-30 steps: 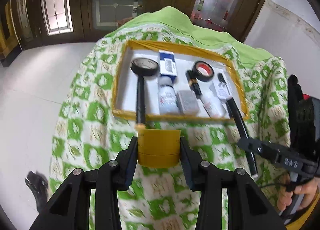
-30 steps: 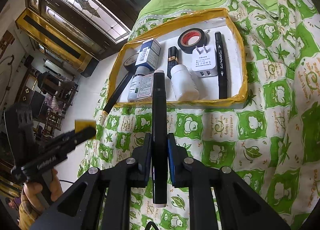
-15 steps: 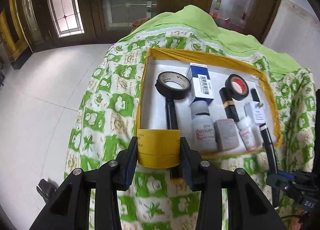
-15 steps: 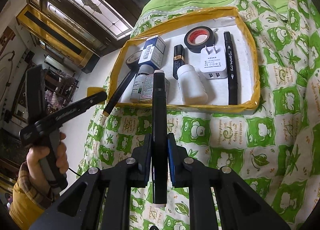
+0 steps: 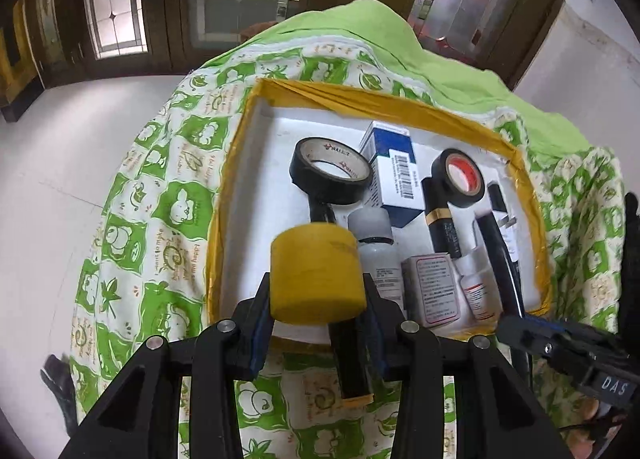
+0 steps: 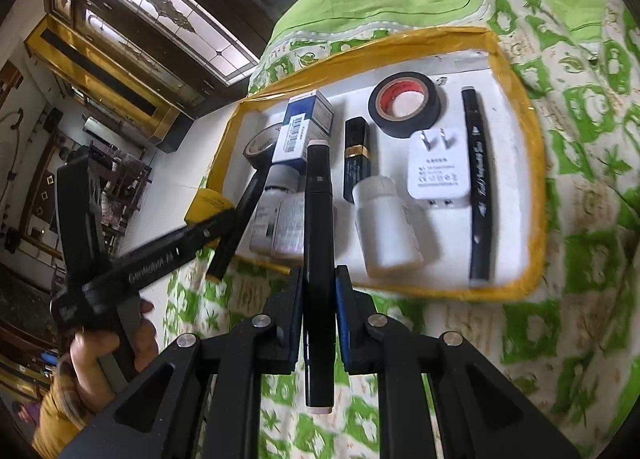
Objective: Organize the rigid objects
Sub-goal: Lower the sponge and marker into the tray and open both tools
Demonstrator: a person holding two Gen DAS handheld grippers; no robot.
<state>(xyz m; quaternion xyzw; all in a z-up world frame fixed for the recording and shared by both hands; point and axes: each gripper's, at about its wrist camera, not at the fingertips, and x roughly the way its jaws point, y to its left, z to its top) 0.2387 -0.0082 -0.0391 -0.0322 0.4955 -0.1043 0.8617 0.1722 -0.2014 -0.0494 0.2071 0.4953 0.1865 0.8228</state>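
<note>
My left gripper [image 5: 316, 299] is shut on a yellow tape roll [image 5: 316, 275], held above the near left part of a yellow-rimmed white tray [image 5: 360, 99]. The right gripper [image 6: 318, 295] is shut on a black marker with white ends [image 6: 318, 219], which points at the tray's near edge [image 6: 400, 291]. In the tray lie a black tape roll [image 5: 330, 175], a blue-white box [image 5: 394, 171], a red-cored tape roll [image 6: 404, 103], a black tube [image 6: 356, 159], a white bottle [image 6: 386, 227], a white charger [image 6: 438, 167] and another marker [image 6: 478, 187].
A long black stick with a yellow tip [image 5: 352, 359] lies across the tray's near rim. The tray rests on a green-and-white patterned cloth [image 5: 160, 219] over a rounded surface. White floor [image 5: 48, 163] drops away on the left. A hand [image 6: 104, 347] holds the left gripper.
My left gripper carried the yellow roll forward and down, from short of the tray to over its near left part. The right gripper moved closer to the tray with its marker.
</note>
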